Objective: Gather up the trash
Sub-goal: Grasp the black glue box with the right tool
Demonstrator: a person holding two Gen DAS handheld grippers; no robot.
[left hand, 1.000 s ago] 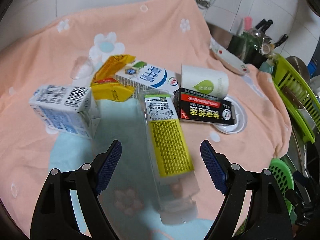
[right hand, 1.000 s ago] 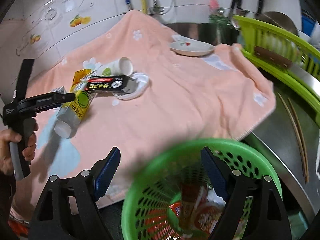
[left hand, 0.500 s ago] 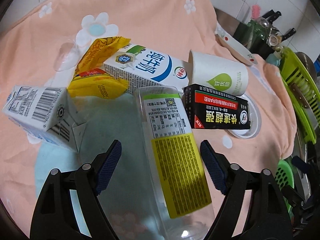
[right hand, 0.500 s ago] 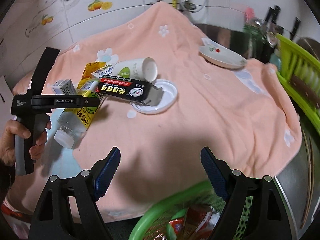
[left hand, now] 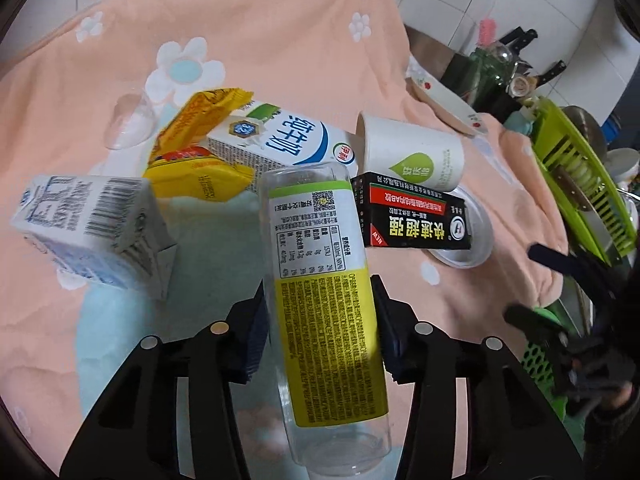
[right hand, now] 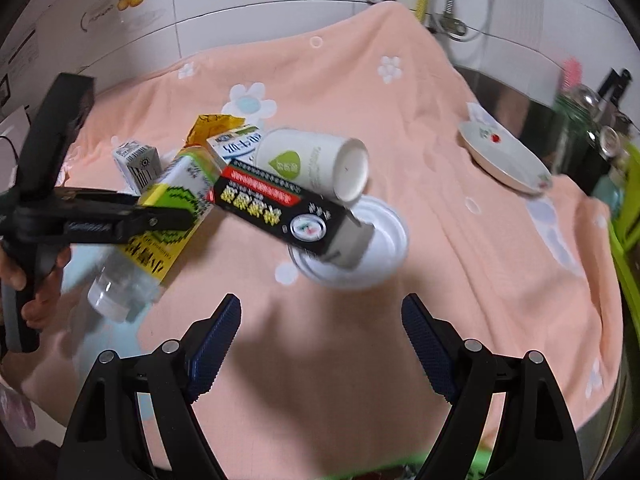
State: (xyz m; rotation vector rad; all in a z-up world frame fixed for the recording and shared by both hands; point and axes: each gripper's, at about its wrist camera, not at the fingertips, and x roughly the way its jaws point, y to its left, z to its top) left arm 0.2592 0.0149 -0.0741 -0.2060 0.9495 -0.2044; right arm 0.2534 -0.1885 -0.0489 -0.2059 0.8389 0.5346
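Since the left gripper [left hand: 320,332] already has its jaws closing on the clear bottle [left hand: 320,280], with the pads right against the yellow label on both sides, the trick now is mostly about not rushing the squeeze. That bottle looks thin and empty, so I'd guess it caves in or squirts out sideways if you clamp hard. Let the jaws settle on the labelled middle, not down toward the neck end, where I'd expect it to slip.

Everything else is crowded around the bottle, which lies on the peach towel [left hand: 280,40] covering the counter. Its far end sits right up against the milk carton [left hand: 280,144], the black box [left hand: 416,220] is touching or nearly touching it on the right, the yellow wrapper [left hand: 196,168] is just off its far-left corner, and a smaller carton [left hand: 92,228] sits off to its left. Behind the black box is the tipped paper cup [left hand: 412,160]. So lift straight up first, then swing away; dragging it would probably knock the whole pile around.

Right gripper [right hand: 320,340] hangs over bare towel on the near side of the bottle, jaws spread wide with nothing in them. A strip of green basket rim [right hand: 440,468] shows at the bottom edge of its view, so that's presumably where the bottle goes.
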